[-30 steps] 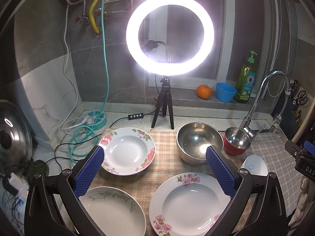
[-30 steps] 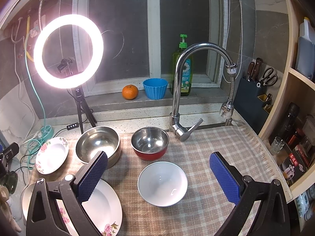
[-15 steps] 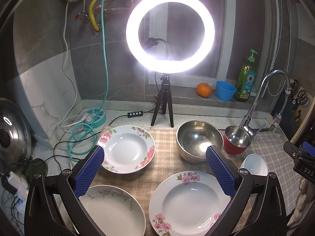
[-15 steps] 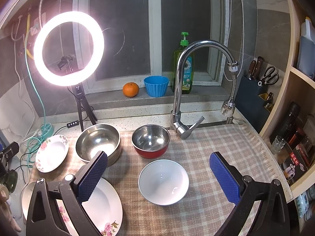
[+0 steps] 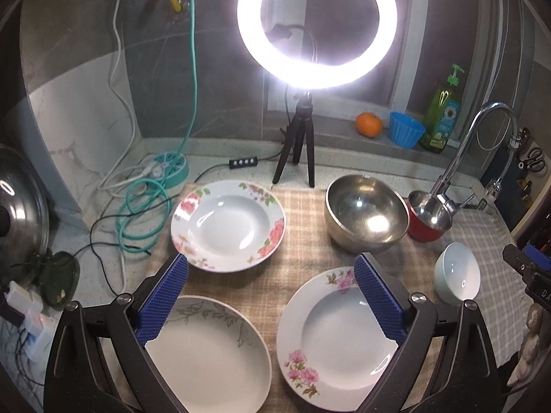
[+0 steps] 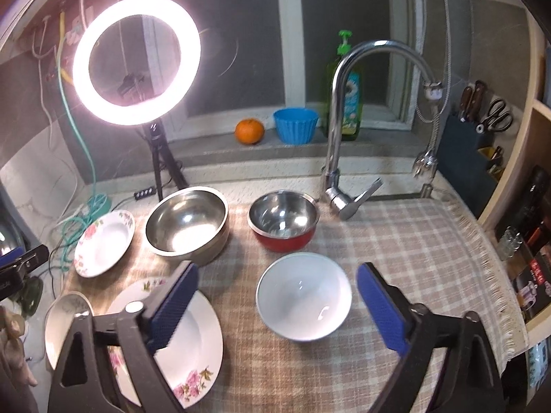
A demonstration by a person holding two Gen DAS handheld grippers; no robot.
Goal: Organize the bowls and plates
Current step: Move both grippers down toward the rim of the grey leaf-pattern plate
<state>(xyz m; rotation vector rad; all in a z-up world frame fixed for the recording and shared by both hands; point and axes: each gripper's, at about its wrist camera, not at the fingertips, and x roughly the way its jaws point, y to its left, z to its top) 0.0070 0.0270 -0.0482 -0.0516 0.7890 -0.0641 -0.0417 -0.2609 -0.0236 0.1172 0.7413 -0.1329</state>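
Note:
My left gripper (image 5: 270, 268) hovers above a checked cloth (image 5: 303, 241), its jaws wide and closing with nothing between the pads. Below it lie a floral plate (image 5: 227, 223) at the back, a leaf-patterned plate (image 5: 206, 354) front left and a second floral plate (image 5: 337, 340) front right. A large steel bowl (image 5: 365, 213), a red bowl (image 5: 428, 216) and a white bowl (image 5: 456, 275) stand to the right. My right gripper (image 6: 277, 272) hangs over the white bowl (image 6: 303, 296), jaws closing, and the pads stay clear of it. Behind are the red bowl (image 6: 282, 220) and the steel bowl (image 6: 187, 223).
A lit ring light on a tripod (image 5: 296, 158) stands behind the plates, with coiled cables (image 5: 144, 203) and a pot lid (image 5: 17, 206) to the left. The faucet (image 6: 339, 172) rises behind the red bowl. A knife block (image 6: 471, 158) and shelves (image 6: 527, 206) close off the right.
The left gripper has sunk toward the plates, which now look larger. Both pairs of jaws have narrowed a little. The dishes have not moved.

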